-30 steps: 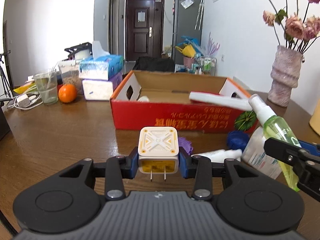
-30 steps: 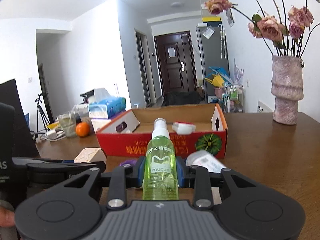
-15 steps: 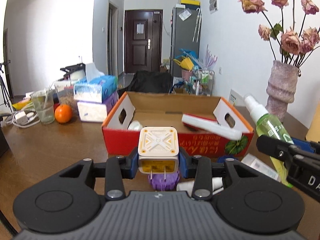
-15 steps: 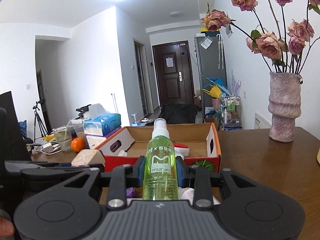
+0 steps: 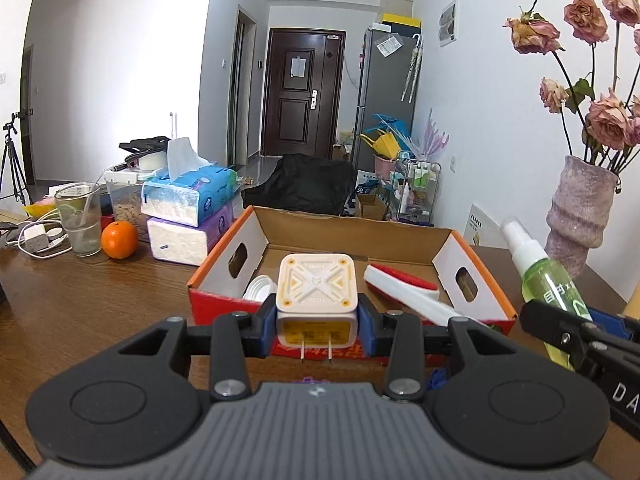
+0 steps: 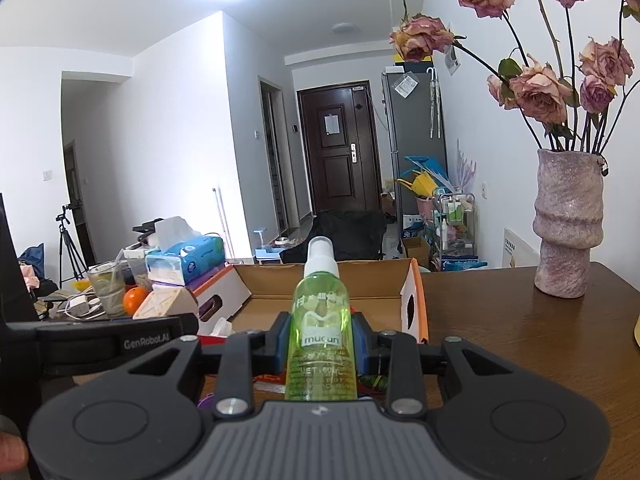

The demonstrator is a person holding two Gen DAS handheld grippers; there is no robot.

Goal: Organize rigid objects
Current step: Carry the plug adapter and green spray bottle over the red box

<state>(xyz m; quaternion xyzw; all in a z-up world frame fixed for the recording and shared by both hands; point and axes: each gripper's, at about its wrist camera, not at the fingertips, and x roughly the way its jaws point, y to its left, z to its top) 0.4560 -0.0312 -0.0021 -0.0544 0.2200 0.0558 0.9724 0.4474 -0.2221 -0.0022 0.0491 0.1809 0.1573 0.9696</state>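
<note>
Nearest the left wrist camera, the left tongs (image 5: 317, 322) are clamped on the white plug adapter (image 5: 317, 294), its two prongs pointing back at the lens. The right tongs (image 6: 321, 342) are likewise closed around the green spray bottle (image 6: 321, 330), which stands upright between the blue pads with its white nozzle on top. Compared with a second ago, both loads have been carried up and forward together: the adapter, which then hung over bare worktop (image 5: 80, 304) short of the red cardboard box (image 5: 472, 312), now sits level with its near wall, and the open interior shows past it. The purple and blue bits once ahead of the tongs have slipped almost under the left gripper body. Inside the box lie a white-and-red brush-like item (image 5: 404, 286) and a white cap (image 5: 260, 288). Both grips look secure, so the carry seems nearly done; the release over the box is what remains. Further back stand the tissue packs (image 5: 188, 196) and the vase (image 6: 568, 236).
</note>
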